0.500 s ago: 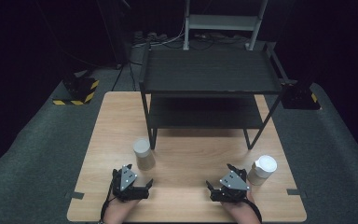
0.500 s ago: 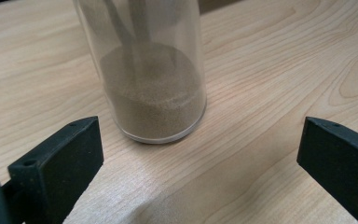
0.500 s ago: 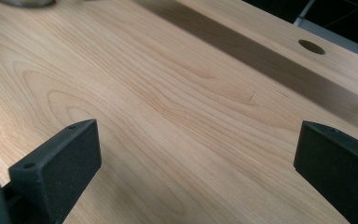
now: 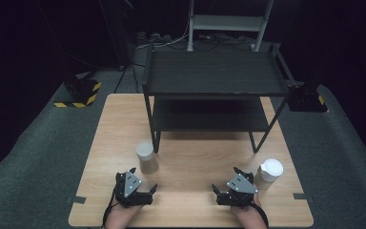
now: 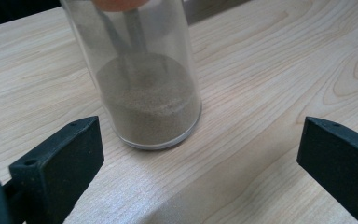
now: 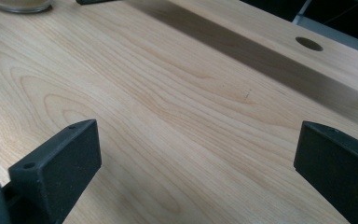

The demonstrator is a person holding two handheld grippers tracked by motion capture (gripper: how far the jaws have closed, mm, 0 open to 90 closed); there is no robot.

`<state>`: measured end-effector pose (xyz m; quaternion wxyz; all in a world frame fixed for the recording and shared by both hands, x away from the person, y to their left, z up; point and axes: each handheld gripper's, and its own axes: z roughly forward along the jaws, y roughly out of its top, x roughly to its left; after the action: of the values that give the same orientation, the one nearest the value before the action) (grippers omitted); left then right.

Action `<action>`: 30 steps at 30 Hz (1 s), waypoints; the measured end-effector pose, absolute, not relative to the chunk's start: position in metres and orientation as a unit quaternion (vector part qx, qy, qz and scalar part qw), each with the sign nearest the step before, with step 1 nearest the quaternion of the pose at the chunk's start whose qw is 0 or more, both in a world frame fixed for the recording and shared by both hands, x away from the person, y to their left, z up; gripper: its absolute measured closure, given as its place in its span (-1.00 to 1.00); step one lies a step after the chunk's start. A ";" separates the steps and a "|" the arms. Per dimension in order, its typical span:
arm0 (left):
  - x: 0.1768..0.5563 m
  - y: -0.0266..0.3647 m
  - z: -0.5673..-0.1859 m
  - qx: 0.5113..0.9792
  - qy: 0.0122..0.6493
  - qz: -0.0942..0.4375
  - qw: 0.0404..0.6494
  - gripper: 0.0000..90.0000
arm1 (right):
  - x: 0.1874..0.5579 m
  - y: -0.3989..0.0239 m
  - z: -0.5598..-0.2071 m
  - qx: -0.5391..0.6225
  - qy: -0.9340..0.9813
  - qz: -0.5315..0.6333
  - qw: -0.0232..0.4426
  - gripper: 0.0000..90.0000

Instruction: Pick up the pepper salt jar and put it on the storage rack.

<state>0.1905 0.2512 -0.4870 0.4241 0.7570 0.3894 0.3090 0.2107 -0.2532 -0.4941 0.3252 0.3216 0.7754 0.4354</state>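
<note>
A clear jar [image 5: 144, 79] of sand is seen upright on the bench [image 4: 195, 162], just ahead of the left hand-held gripper [image 4: 140, 183] — jaws spread wide, nothing held. The right hand-held gripper [image 4: 225, 183], equally wide, is flanked by a white-lidded jar [image 4: 269, 172].

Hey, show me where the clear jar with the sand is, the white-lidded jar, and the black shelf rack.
clear jar [image 5: 149, 107], left gripper view, on its sand-filled lower wall.
white-lidded jar [image 4: 271, 168], high view, on its white lid.
black shelf rack [image 4: 214, 74], high view, on its bare top shelf.
</note>
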 end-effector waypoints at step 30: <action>0.181 0.262 -0.484 0.745 0.379 0.311 0.451 -0.99 | 0.210 -0.256 -0.495 0.330 0.768 0.444 0.321 -1.00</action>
<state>0.1812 0.2621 -0.4843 0.4515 0.7455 0.3794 0.3107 0.2102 -0.2565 -0.4953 0.3214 0.3301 0.7684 0.4442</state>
